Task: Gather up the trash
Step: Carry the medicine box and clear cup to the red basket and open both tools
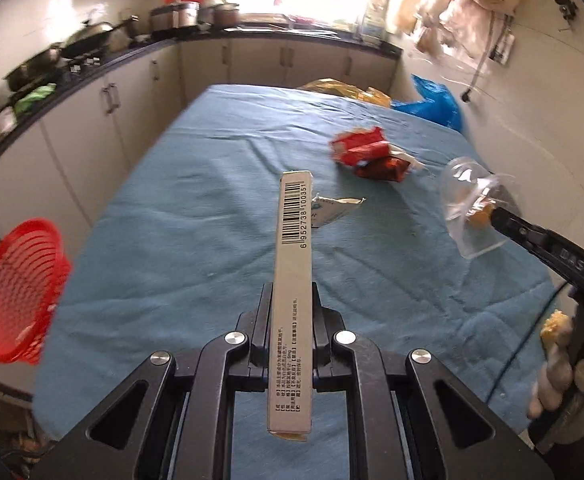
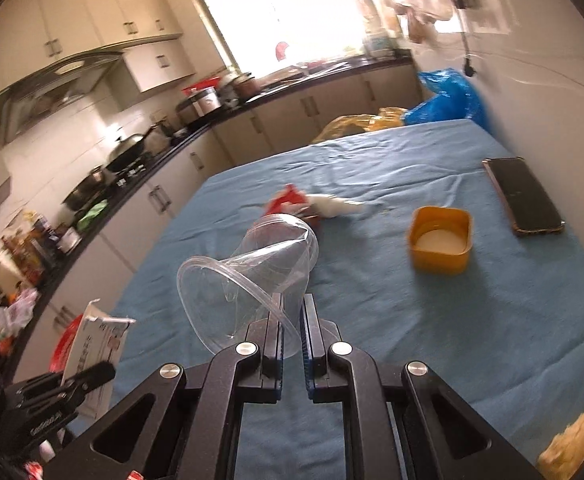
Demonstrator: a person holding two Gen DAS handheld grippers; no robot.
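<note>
My left gripper [image 1: 292, 292] is shut on a long thin cardboard box [image 1: 293, 248] with a barcode, held above the blue tablecloth [image 1: 196, 240]. My right gripper [image 2: 292, 308] is shut on the rim of a clear plastic cup [image 2: 260, 268], which lies tilted on its side in the air. In the left wrist view that cup [image 1: 471, 212] hangs at the right, pinched by the right gripper. Red wrappers [image 1: 367, 152] and a small paper tag [image 1: 333, 208] lie on the cloth. A red mesh basket [image 1: 16, 292] sits off the table's left edge.
An orange tub [image 2: 441, 240] with white contents and a dark phone [image 2: 525, 196] lie on the cloth at the right. Blue [image 2: 447, 96] and yellow bags [image 2: 355, 122] sit at the far end. Kitchen counters with pots [image 2: 128, 148] line the left side. Crumbs [image 2: 579, 440] lie near right.
</note>
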